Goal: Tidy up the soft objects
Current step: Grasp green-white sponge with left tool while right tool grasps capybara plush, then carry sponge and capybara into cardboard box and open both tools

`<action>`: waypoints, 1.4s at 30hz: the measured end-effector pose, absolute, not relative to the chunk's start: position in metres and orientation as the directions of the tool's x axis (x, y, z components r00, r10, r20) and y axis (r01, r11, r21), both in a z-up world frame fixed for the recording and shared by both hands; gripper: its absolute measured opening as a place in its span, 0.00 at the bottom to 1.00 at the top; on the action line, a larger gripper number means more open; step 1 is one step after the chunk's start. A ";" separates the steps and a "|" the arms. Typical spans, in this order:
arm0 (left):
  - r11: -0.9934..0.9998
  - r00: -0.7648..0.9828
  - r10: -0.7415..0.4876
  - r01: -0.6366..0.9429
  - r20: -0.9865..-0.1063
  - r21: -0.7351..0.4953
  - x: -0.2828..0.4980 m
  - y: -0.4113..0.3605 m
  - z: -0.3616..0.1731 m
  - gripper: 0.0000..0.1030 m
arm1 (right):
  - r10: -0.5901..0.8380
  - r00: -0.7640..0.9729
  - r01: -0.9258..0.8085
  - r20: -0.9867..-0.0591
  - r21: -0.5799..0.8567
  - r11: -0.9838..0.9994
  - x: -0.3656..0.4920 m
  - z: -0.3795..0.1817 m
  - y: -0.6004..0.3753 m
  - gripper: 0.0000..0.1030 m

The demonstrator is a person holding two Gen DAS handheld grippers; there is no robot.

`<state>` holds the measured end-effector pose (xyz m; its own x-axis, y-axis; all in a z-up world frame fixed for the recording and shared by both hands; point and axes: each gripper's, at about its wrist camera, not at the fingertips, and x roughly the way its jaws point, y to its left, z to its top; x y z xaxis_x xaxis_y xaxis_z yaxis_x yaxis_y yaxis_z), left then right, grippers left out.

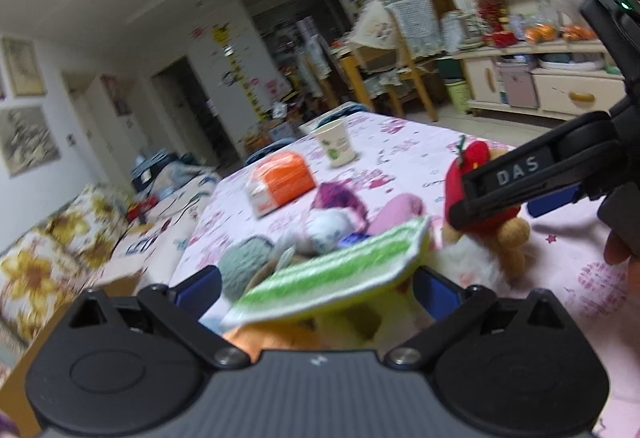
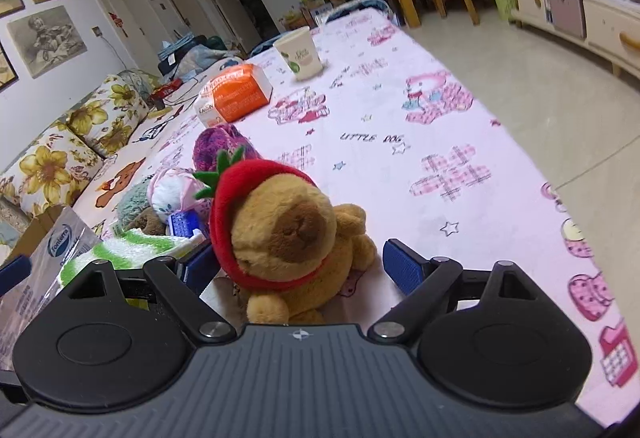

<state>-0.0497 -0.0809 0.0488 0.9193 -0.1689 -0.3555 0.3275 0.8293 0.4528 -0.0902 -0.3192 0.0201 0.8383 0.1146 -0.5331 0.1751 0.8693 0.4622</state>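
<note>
A brown plush bear with a red strawberry hood (image 2: 288, 234) sits on the pink tablecloth (image 2: 400, 141). My right gripper (image 2: 296, 262) is open with its blue pads on either side of the bear, not closed on it. My left gripper (image 1: 316, 282) is open around a green and white striped cloth (image 1: 332, 274) that lies across its jaws; whether it grips the cloth is unclear. In the left wrist view the right gripper's finger (image 1: 520, 181) crosses the bear (image 1: 480, 193). Behind lie purple (image 2: 224, 145), grey-green (image 1: 244, 262) and white-pink soft items (image 2: 172, 189).
An orange box (image 2: 236, 93) and a paper cup (image 2: 300, 53) stand farther back on the table. A floral sofa (image 2: 60, 149) is at the left. A clear plastic bag (image 2: 44, 270) lies at the near left. Chairs and cabinets stand beyond the table's right edge.
</note>
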 end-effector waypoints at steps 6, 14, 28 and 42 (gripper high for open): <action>0.803 0.893 -0.194 0.383 -0.407 0.457 -0.031 -0.087 0.040 0.62 | 0.127 0.832 0.167 -0.540 0.461 0.871 -0.091 0.018 -0.321 1.00; 0.824 0.894 -0.202 0.376 -0.401 0.425 -0.031 -0.083 0.044 0.39 | 0.129 0.849 0.127 -0.512 0.435 0.891 -0.094 0.021 -0.317 0.80; 0.954 0.916 -0.173 0.248 -0.362 0.170 -0.047 -0.022 0.086 0.24 | 0.045 0.868 0.159 -0.494 0.362 0.919 -0.097 0.031 -0.305 0.78; 0.975 0.926 -0.219 0.201 -0.307 -0.090 -0.045 0.057 0.103 0.18 | 0.023 0.914 0.097 -0.406 0.271 0.958 -0.106 0.069 -0.262 0.78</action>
<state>-0.0446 0.0569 0.1026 0.9262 -0.2194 -0.3065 0.2011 0.9754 -0.0904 -0.1060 -0.2625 0.0685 0.9135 0.0227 -0.4062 0.0969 0.9576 0.2715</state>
